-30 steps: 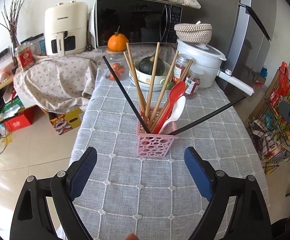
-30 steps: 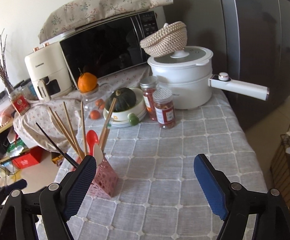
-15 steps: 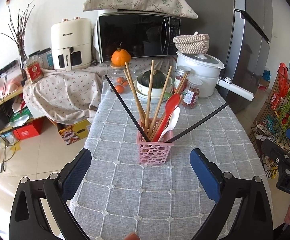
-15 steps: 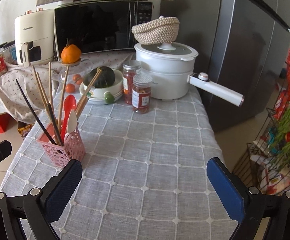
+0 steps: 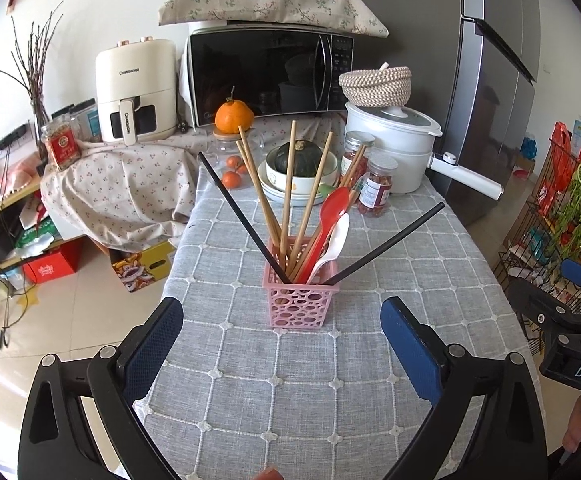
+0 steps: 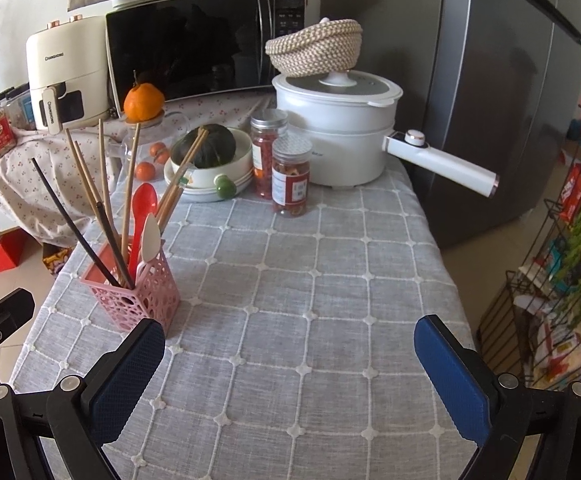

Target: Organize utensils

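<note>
A pink perforated basket stands on the grey checked tablecloth. It holds several wooden chopsticks, two black chopsticks, a red spoon and a white spoon. My left gripper is open and empty, just short of the basket. The basket also shows in the right wrist view, at the left. My right gripper is open and empty over bare cloth, to the right of the basket.
At the table's far end stand two jars, a bowl with a green squash and a white pot with a long handle. A microwave and an air fryer stand behind. A wire rack stands at the right.
Both grippers have pulled back and risen from the basket, so more of the table shows. The right wrist view has swung right and levelled. The utensils have not moved.
</note>
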Available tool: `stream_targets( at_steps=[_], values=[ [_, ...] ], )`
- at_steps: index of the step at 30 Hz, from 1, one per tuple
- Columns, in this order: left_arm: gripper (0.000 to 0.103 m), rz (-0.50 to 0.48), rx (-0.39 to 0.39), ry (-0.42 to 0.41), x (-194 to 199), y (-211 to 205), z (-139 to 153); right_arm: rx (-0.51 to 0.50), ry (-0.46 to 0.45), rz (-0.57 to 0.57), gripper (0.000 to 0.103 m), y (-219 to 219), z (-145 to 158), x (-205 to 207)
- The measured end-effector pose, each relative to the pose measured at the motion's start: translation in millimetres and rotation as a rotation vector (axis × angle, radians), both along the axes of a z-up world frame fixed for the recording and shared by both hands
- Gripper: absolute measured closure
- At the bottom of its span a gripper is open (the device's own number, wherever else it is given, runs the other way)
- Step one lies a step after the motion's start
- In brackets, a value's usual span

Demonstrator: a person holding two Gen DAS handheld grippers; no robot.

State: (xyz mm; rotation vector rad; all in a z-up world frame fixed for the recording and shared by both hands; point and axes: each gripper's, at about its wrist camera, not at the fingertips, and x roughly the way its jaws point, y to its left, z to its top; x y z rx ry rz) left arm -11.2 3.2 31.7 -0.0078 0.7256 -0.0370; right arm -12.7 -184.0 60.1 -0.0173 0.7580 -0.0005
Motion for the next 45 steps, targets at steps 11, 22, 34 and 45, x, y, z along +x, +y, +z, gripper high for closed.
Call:
stream_targets(
  at_steps=[11, 22, 34, 45],
  values=[
    [0.003, -0.004, -0.001, 0.003, 0.4, -0.6, -0.6, 0.000, -0.004, -0.009, 0.001, 0.9, 1.7, 2.3],
    [0.003, -0.008, -0.002, 0.004, 0.5, -2.9, -1.1, 0.001, -0.007, -0.011, 0.001, 2.7, 1.7, 3.7],
    [0.003, -0.010, -0.008, 0.009, 0.3, -3.1, -0.9, 0.004, -0.004, -0.017, 0.001, 5.7, 0.9, 4.0],
    [0.003, -0.008, -0.009, 0.009, 0.2, -3.9, -1.0, 0.005, -0.004, -0.018, 0.001, 4.9, 0.7, 4.0]
  ],
)
